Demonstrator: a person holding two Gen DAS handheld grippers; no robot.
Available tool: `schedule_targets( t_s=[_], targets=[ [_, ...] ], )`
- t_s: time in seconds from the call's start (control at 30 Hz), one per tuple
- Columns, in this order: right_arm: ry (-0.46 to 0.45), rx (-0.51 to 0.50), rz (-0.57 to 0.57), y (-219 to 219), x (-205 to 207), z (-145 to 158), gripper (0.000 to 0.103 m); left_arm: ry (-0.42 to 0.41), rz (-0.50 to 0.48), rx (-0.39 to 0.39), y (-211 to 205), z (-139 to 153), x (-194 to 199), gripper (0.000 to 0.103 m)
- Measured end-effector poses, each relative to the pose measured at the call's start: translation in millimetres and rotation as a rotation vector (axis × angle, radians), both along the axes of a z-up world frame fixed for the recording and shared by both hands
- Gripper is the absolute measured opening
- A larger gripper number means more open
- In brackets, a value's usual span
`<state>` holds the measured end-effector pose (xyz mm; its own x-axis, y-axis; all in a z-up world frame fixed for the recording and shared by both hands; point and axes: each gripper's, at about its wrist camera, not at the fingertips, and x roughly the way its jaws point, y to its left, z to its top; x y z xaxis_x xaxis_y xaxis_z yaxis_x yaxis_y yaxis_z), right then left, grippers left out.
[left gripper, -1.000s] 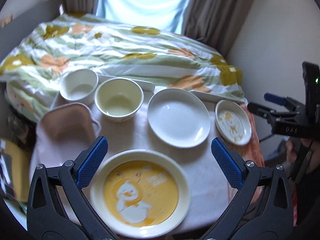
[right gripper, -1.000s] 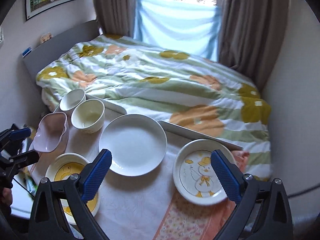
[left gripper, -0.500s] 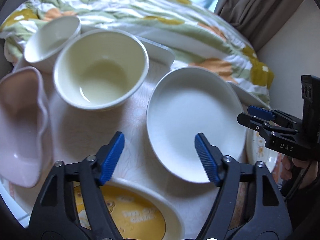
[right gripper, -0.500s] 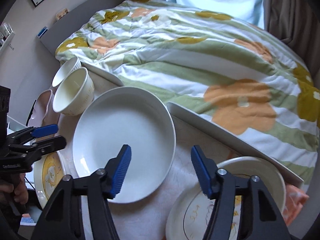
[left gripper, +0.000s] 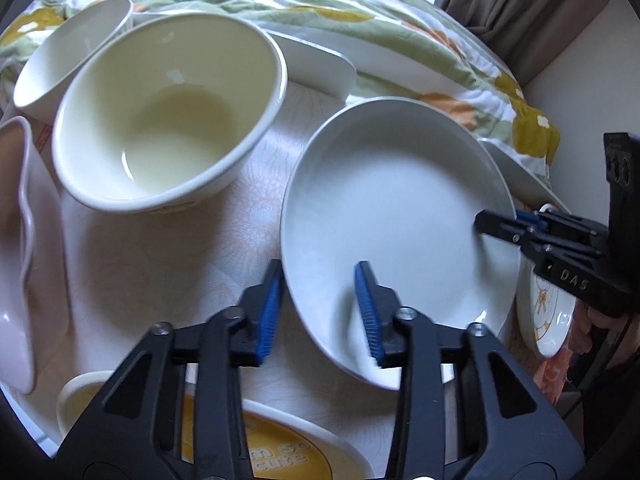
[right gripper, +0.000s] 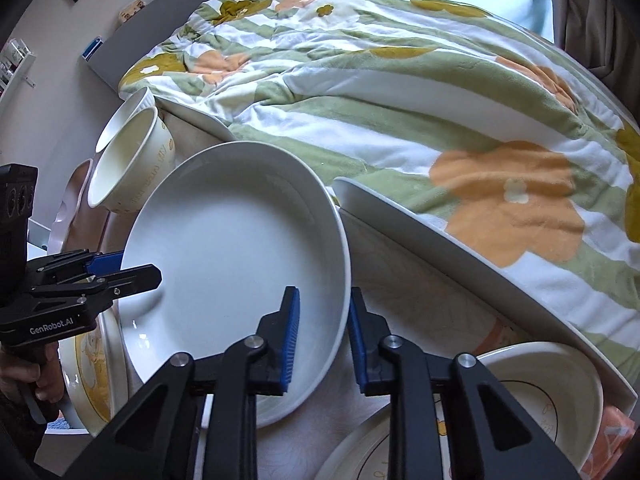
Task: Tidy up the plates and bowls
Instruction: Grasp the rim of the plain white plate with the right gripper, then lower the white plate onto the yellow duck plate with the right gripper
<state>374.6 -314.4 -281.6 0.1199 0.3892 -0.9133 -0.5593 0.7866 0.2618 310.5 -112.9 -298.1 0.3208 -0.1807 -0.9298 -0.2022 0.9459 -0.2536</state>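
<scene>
A large white plate [left gripper: 400, 208] lies in the middle of the table and also shows in the right wrist view [right gripper: 236, 248]. My left gripper [left gripper: 320, 312] straddles its near-left rim, jaws partly closed with a gap to the rim. My right gripper [right gripper: 323, 336] straddles the opposite rim, jaws narrow and close to the rim. A cream bowl [left gripper: 168, 116], a white bowl [left gripper: 68, 52] and a pink dish [left gripper: 20, 248] stand to the left. A yellow duck plate [left gripper: 272, 448] lies under the left gripper. A small duck plate [right gripper: 536, 400] lies at the right.
A bed with a flowered green quilt [right gripper: 400, 80] runs along the table's far edge. A white tray edge [right gripper: 460, 240] lies between plate and bed. Curtains [left gripper: 520, 12] and a wall stand at the right.
Both grippers have moved in onto the white plate and their jaws have narrowed around opposite rims. The plate stays on the table.
</scene>
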Motion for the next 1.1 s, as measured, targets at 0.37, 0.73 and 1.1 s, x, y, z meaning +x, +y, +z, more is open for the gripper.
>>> schedule_targets(
  t_s=[0.37, 0.73, 1.1],
  targets=[
    [-0.004, 0.019, -0.01, -3.9, -0.5, -0.3, 0.016, -0.003, 0.005, 0.027, -3.5, 1.4, -2.4, 0.022],
    [-0.033, 0.03, -0.034, -6.3, -5.7, 18.9, 0.016, -0.046, -0.008, 0.055, -9.6, 29.9, -11.8, 0.022],
    [-0.092, 0.037, -0.089, 5.4, -49.7, 73.8, 0.016, -0.13, -0.059, 0.059, 12.1, 87.8, -54.9, 0.022]
  ],
)
